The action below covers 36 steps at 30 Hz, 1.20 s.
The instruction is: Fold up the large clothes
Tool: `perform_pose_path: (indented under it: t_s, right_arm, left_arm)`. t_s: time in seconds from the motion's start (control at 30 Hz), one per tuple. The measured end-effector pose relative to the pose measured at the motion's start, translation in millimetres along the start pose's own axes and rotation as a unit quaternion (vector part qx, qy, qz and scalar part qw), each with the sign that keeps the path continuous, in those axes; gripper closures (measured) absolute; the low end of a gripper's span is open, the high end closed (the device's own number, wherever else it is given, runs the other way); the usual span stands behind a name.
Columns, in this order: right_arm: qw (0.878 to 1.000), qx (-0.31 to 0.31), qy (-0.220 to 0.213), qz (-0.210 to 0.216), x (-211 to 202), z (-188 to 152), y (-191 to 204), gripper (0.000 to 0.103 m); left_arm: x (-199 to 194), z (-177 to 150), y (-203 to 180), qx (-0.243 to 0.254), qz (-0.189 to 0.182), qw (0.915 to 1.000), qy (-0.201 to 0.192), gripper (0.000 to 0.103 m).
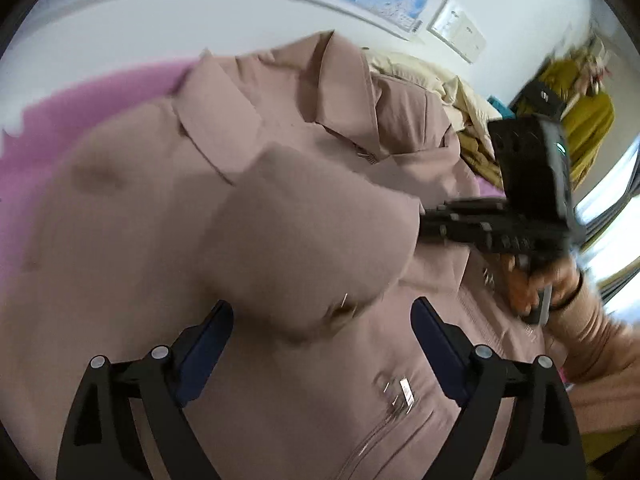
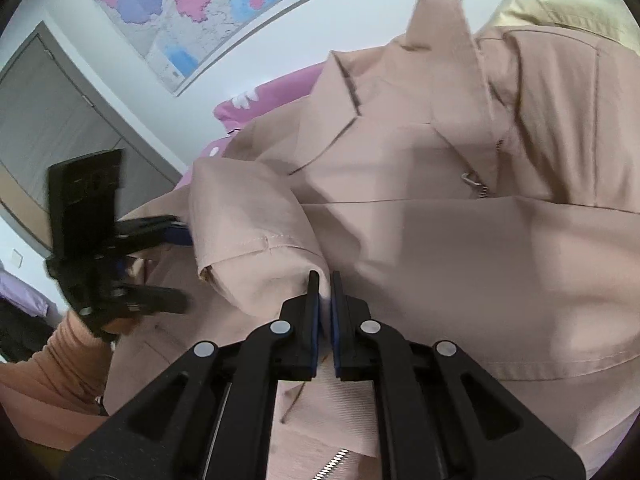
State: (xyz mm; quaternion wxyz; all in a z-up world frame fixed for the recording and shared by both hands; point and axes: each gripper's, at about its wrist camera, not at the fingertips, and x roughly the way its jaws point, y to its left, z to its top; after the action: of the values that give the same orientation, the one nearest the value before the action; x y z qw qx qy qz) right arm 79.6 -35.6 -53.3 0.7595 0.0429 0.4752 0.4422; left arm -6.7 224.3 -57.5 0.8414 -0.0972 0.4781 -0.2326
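Observation:
A dusty-pink jacket (image 1: 132,216) with a wide collar and a front zipper lies spread on a pink sheet (image 1: 48,120). One sleeve (image 2: 256,240) is folded across its chest. My right gripper (image 2: 325,280) is shut on that sleeve's edge, with a strip of fabric pinched between its blue pads. In the left wrist view it reaches in from the right as the right gripper (image 1: 426,216), touching the sleeve. My left gripper (image 1: 320,316) is open, with the sleeve's cuff (image 1: 312,304) loose between its fingers. In the right wrist view the left gripper (image 2: 182,264) stands open beside the cuff.
A beige garment (image 1: 448,84) and a mustard one (image 1: 580,128) lie beyond the jacket. A map (image 2: 188,8) hangs on the white wall, beside a grey door (image 2: 52,120). A person's peach sleeve (image 2: 52,360) is at the lower left.

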Motion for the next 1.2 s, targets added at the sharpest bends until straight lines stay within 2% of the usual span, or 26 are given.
perform_pose_path:
  t_s: [0.03, 0.07, 0.1, 0.13, 0.17, 0.23, 0.3, 0.37, 0.43, 0.47, 0.53, 0.6, 0.67, 0.7, 0.73, 0.77, 0.8, 0.83, 0.93, 1.0, 1.03, 1.07, 1.1, 1.13, 1.17, 1.2]
  right_arm:
    - [1.0, -0.004, 0.0, -0.001, 1, 0, 6, 0.093]
    - [1.0, -0.008, -0.001, -0.002, 1, -1, 10, 0.091]
    - [1.0, -0.012, -0.002, -0.002, -3, -1, 12, 0.079]
    - [1.0, -0.018, -0.01, -0.003, -9, -2, 15, 0.063]
    - [0.999, -0.023, -0.022, -0.008, -17, -2, 17, 0.06]
    - [0.997, -0.036, -0.054, -0.031, -43, 0, 15, 0.06]
    - [0.992, -0.035, -0.088, -0.083, -68, 2, 5, 0.06]
    - [0.982, -0.008, -0.123, -0.14, -98, 5, -19, 0.058]
    - [0.972, 0.015, -0.143, -0.188, -116, 5, -43, 0.045]
    - [0.966, 0.031, -0.148, -0.208, -123, 3, -56, 0.044]
    - [0.961, 0.064, -0.149, -0.223, -129, -1, -80, 0.041]
    - [0.963, 0.084, -0.138, -0.217, -126, -4, -96, 0.038]
    - [0.968, 0.099, -0.121, -0.196, -117, -6, -107, 0.037]
    - [0.971, 0.1, -0.113, -0.186, -112, -5, -109, 0.038]
    - [0.975, 0.097, -0.103, -0.172, -105, -3, -111, 0.05]
    - [0.977, 0.094, -0.097, -0.163, -100, -1, -110, 0.063]
    - [0.979, 0.091, -0.093, -0.158, -98, 1, -109, 0.089]
    - [0.978, 0.088, -0.096, -0.161, -98, 3, -107, 0.098]
    - [0.971, 0.089, -0.146, -0.167, -118, 2, -103, 0.099]
    - [0.966, 0.101, -0.158, -0.177, -124, 2, -107, 0.099]
    - [0.965, 0.107, -0.148, -0.186, -122, 1, -109, 0.096]
    - [0.965, 0.111, -0.138, -0.196, -120, 1, -111, 0.094]
    - [0.964, 0.109, -0.128, -0.205, -117, -2, -111, 0.09]
    - [0.961, 0.108, -0.125, -0.22, -116, -4, -108, 0.081]
    - [0.957, 0.107, -0.124, -0.239, -117, -7, -104, 0.071]
    - [0.954, 0.101, -0.125, -0.253, -120, -10, -100, 0.056]
  left_arm:
    - [8, 3, 3, -0.019, -0.026, 0.9995, 0.004, 0.04]
    - [13, 6, 6, -0.033, -0.04, 0.9986, 0.01, 0.072]
    - [14, 9, 11, -0.049, -0.049, 0.9976, 0.009, 0.087]
    - [9, 10, 14, -0.06, -0.05, 0.997, -0.002, 0.087]
    - [0, 10, 16, -0.067, -0.047, 0.9966, -0.016, 0.088]
    - [-25, 8, 22, -0.077, -0.021, 0.996, -0.039, 0.088]
    - [-51, 4, 28, -0.082, 0.006, 0.9949, -0.058, 0.088]
    - [-65, -1, 32, -0.076, 0.073, 0.9932, -0.05, 0.089]
    - [-66, -9, 34, -0.063, 0.13, 0.9891, -0.028, 0.088]
    - [-63, -13, 35, -0.06, 0.147, 0.9871, -0.016, 0.086]
    - [-54, -17, 39, -0.06, 0.156, 0.9858, -0.006, 0.081]
    - [-49, -20, 38, -0.056, 0.143, 0.9881, -0.004, 0.053]
    - [-43, -16, 36, -0.044, 0.141, 0.989, -0.011, 0.046]
    - [-39, -14, 35, -0.038, 0.147, 0.9883, -0.01, 0.046]
    - [-33, -11, 35, -0.031, 0.16, 0.9866, -0.008, 0.047]
    - [-28, -9, 35, -0.028, 0.168, 0.9853, -0.007, 0.055]
    - [-24, -6, 35, -0.023, 0.181, 0.9831, -0.008, 0.072]
    - [-24, -3, 34, -0.019, 0.189, 0.9818, -0.01, 0.079]
    - [-28, 7, 32, -0.01, 0.201, 0.9787, -0.042, 0.089]
    - [-32, 12, 28, -0.005, 0.208, 0.9757, -0.067, 0.086]
    - [-29, 15, 28, -0.003, 0.219, 0.9735, -0.066, 0.084]
    - [-22, 16, 30, 0.0, 0.228, 0.9722, -0.051, 0.077]
    - [-17, 16, 32, 0.002, 0.234, 0.9714, -0.041, 0.064]
    - [-9, 16, 38, -0.002, 0.261, 0.9649, -0.024, 0.056]
    - [-6, 15, 41, -0.006, 0.272, 0.9619, -0.02, 0.049]
    - [-7, 13, 44, -0.01, 0.266, 0.9636, -0.022, 0.049]
